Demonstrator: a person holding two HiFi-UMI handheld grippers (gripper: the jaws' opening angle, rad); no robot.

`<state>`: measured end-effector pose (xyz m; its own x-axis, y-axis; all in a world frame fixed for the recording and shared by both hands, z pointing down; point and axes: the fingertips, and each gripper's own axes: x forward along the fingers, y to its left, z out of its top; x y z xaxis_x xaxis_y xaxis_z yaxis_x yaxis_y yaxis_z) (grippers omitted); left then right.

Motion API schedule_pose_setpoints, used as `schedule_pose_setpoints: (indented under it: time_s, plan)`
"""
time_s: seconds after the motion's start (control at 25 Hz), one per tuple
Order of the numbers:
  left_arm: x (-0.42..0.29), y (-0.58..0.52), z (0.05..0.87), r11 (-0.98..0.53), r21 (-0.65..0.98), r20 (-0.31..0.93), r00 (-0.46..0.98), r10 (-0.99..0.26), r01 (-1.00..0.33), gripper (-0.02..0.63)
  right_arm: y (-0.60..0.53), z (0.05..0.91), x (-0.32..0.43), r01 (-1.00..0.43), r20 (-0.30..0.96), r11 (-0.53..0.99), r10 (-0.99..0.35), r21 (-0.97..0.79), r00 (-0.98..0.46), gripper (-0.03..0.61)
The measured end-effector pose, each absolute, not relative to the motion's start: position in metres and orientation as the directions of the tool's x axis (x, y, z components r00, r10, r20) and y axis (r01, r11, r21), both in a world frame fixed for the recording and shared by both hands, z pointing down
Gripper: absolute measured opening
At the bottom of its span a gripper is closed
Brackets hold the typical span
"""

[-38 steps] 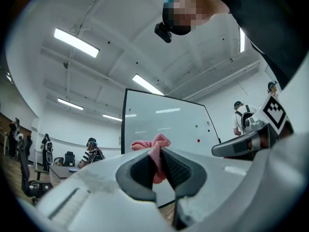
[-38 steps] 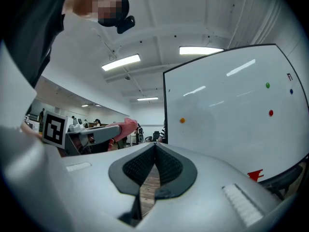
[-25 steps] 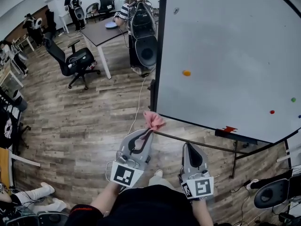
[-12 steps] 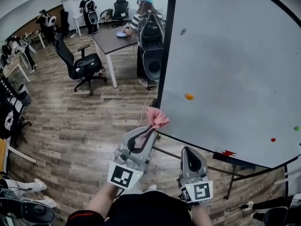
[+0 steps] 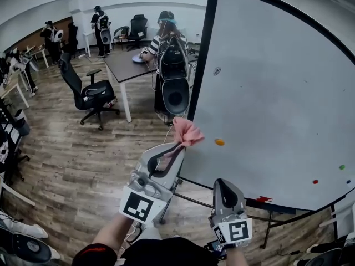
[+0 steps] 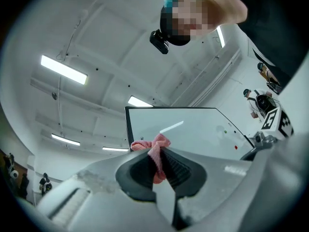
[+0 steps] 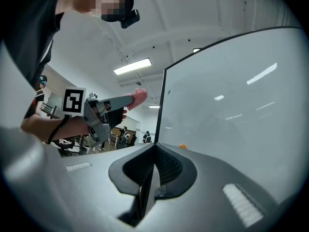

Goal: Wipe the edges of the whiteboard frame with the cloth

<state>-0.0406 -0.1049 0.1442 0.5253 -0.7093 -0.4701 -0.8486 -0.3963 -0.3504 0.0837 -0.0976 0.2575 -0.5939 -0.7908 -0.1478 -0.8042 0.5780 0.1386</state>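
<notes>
An office with a wood floor [image 5: 83, 148] is shown, with a whiteboard [image 5: 277, 93] standing at right. The cloth [image 5: 187, 131] is clamped in the left gripper [image 5: 177, 144] and held at the board's black left frame [image 5: 201, 65]; the right gripper [image 5: 223, 183] is closed on nothing, lower down. The bunched cloth could be dragged off the narrow edge, leaving bare jaws to scrape it.

The cloth [image 5: 186, 131] is pink, and the whiteboard [image 5: 277, 93] is white with a black frame [image 5: 201, 65]. The left gripper [image 5: 178, 145] and right gripper [image 5: 221, 182] are grey, with black-and-white square markers.
</notes>
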Motion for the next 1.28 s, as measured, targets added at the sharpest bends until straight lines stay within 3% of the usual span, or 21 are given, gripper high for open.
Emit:
schedule_pose_setpoints:
  time_s: [0.76, 1.28]
  plan:
    - [-0.06, -0.147, 0.002, -0.387, -0.499, -0.597, 0.631, -0.496, -0.776, 0.016, -0.124, 0.166, 0.026, -0.822, -0.242, 0.46, -0.801, 0.337, -0.547, 0.002]
    - [-0.053, -0.158, -0.08, -0.278, -0.608, -0.631, 0.665, -0.4, -0.744, 0.017, -0.15, 0.105, 0.019, -0.814, -0.257, 0.351, -0.825, 0.462, -0.502, 0.002]
